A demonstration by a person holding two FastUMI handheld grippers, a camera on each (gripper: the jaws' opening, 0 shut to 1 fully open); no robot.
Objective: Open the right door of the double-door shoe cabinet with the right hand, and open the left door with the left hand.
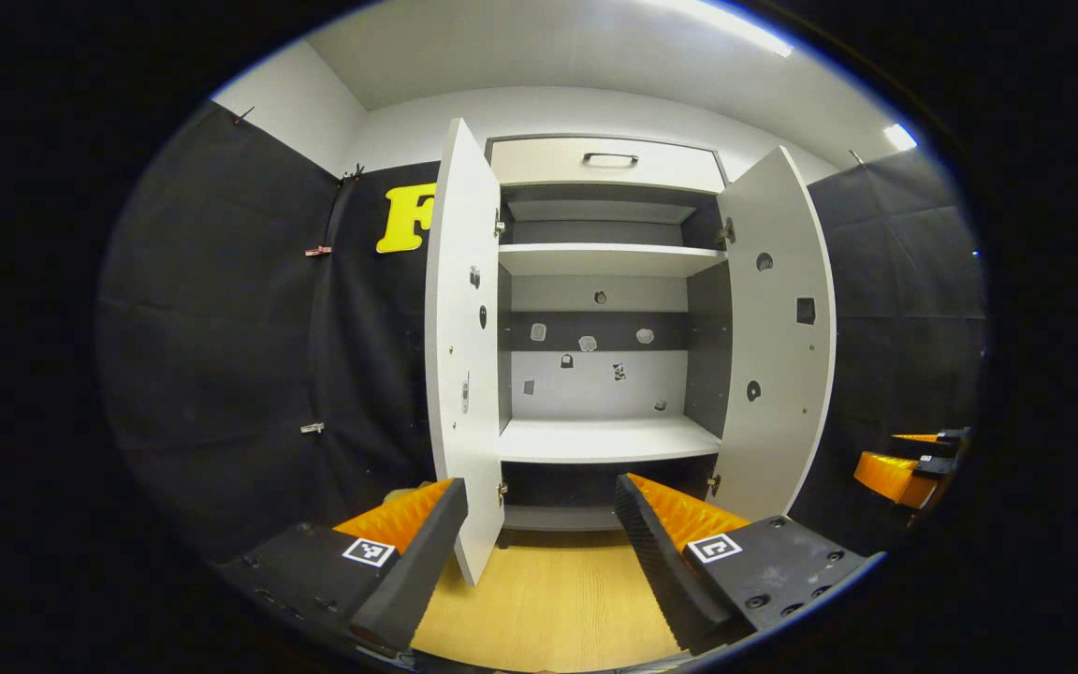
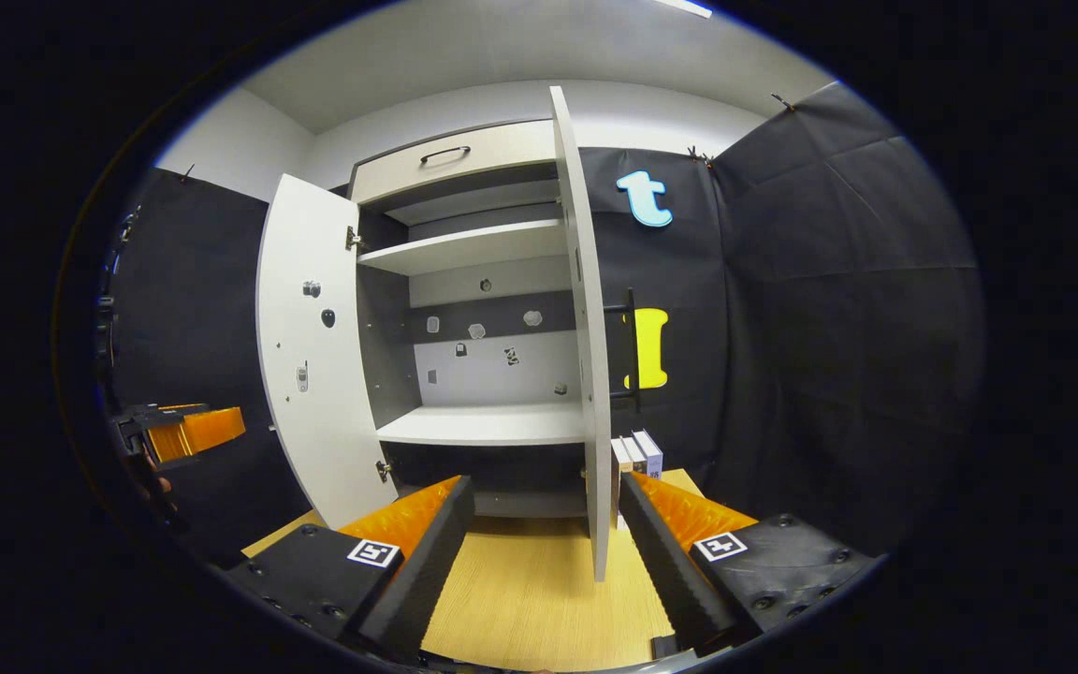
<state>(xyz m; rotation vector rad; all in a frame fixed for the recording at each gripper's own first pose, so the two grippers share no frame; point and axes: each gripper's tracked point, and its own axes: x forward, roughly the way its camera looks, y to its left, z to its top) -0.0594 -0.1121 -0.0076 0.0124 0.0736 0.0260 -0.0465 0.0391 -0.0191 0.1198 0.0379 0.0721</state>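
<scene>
**Tech:** Report jaw state and position, taking the shoe cabinet [image 1: 600, 328] as reference, left to right.

**Operator:** My left gripper [image 1: 539, 524] sits in front of the cabinet, low, near the free edge of the left door [image 1: 462, 346]. Its jaws stand wide and hold nothing; the door's lower edge appears between the fingers but apart from both. My right gripper [image 2: 548, 524] sits in front of the cabinet at the right door [image 2: 586, 328], jaws likewise wide and empty, with that door's edge between the fingers and no contact visible. I judge both are held clear and spread because each door has been released at full swing.

**Tech:** Condition of the cabinet?

**Operator:** Both doors stand open, swung outward on their hinges, pale inner faces showing small fittings and holes. Inside the cabinet: an upper shelf [image 1: 609, 259] and a lower shelf [image 1: 606, 440], both bare, with small items fixed to the back panel. Above the opening sits a drawer [image 1: 606, 161] with a dark handle, closed. The cabinet rests on a wood-grain floor [image 1: 548, 599]. To its right, at floor level, stand a few small boxes [image 2: 637, 452].

**Tech:** Task status?

**Operator:** Judged complete.
</scene>
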